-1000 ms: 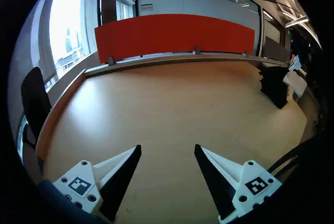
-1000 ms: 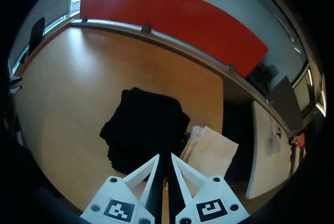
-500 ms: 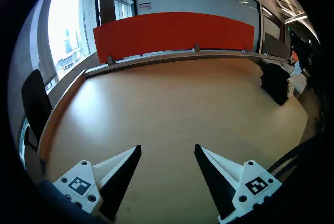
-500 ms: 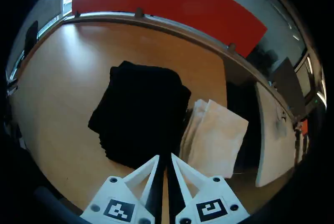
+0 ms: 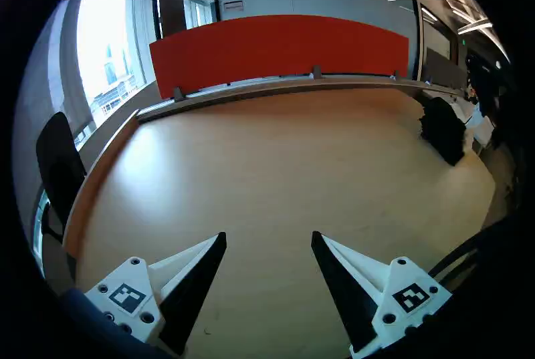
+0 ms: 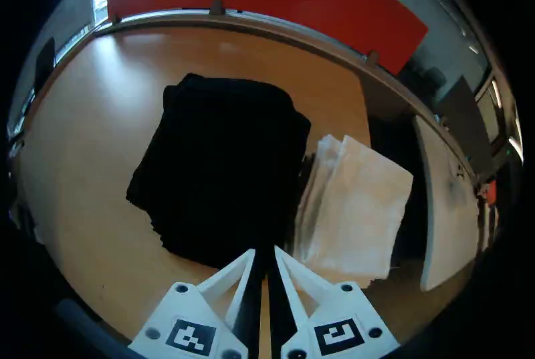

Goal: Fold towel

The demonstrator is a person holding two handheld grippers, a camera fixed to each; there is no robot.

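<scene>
The stack of black towels (image 6: 221,172) lies near the right edge of the desk (image 6: 87,158), just beside a stack of white towels (image 6: 358,205). The right gripper (image 6: 265,252), fingers closed on nothing, hovers over its near edge. The left gripper (image 5: 267,234) hangs open above bare desk. Pinching too deep could lift several towels or shove the neighbouring stack off the edge.

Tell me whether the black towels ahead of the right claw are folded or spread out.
Folded: the black towels sit in a compact stack on the table, with layered edges visible along the stack's near left side.
</scene>
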